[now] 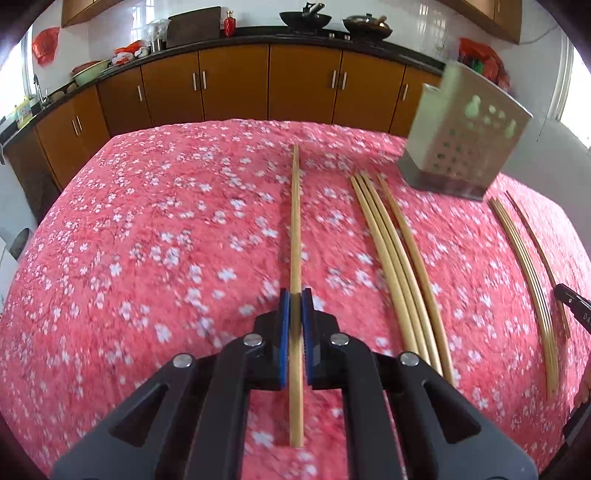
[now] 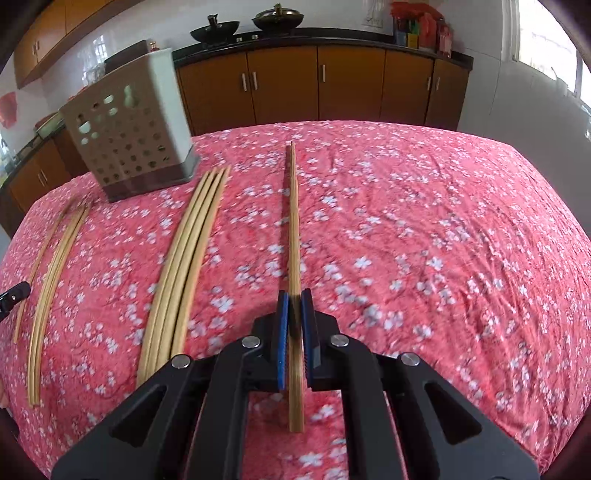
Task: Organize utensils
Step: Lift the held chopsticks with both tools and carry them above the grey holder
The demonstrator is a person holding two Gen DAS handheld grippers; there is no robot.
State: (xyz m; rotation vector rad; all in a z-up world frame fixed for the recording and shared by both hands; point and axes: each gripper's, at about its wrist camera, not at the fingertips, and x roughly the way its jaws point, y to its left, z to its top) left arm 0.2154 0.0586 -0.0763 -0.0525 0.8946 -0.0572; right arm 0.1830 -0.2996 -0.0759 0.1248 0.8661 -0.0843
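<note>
Tablecloth (image 1: 147, 229) in pink with white blossoms covers the whole table, and behind it a run of brown cabinets (image 1: 236, 81) stands under a dark counter with two woks (image 1: 304, 18) on it. On the cloth stands a perforated metal utensil holder (image 1: 461, 140), upright and empty as far as its top shows, toward the far right in the left view and the far left in the right view (image 2: 129, 133). Loose chopsticks lie on the cloth in two groups: a bundle of four (image 1: 399, 266) just in front of the holder's left side, and a second cluster (image 1: 524, 266) farther right, near the right gripper's tip at the frame edge. The left gripper (image 1: 295, 306) is clenched on one chopstick (image 1: 295, 221), which runs straight forward between the blue pads (image 1: 283, 325) and sticks out behind them. The right gripper (image 2: 294, 306) is likewise clamped on another chopstick (image 2: 293, 221), pointing forward over bare cloth, with the four-stick bundle (image 2: 184, 266) to its left.
</note>
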